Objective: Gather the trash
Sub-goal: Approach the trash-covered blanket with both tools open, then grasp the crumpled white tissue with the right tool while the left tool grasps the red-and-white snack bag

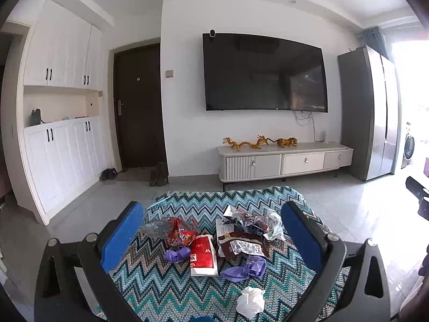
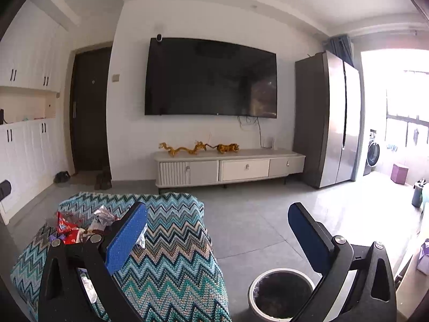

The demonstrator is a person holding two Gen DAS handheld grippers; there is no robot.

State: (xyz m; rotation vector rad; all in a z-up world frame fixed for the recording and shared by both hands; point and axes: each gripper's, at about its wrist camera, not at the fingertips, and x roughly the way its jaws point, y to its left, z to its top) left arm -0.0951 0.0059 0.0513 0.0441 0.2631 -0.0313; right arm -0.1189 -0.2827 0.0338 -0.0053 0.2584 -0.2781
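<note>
Task barely begun: crumpled wrappers (image 1: 241, 230), purple gloves (image 1: 245, 267), white tissue (image 1: 250, 304) litter zigzag-knit cloth (image 1: 171, 289); round white bin (image 2: 280, 293) waits; left gripper (image 1: 211, 230), right gripper (image 2: 217, 230) both spread, empty

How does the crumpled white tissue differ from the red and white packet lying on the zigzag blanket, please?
The crumpled white tissue is balled up and plain white; the red and white packet lies flat and printed. The tissue sits alone at the near edge, while the packet lies in the middle beside other wrappers. Both rest on the zigzag blanket, untouched.
</note>
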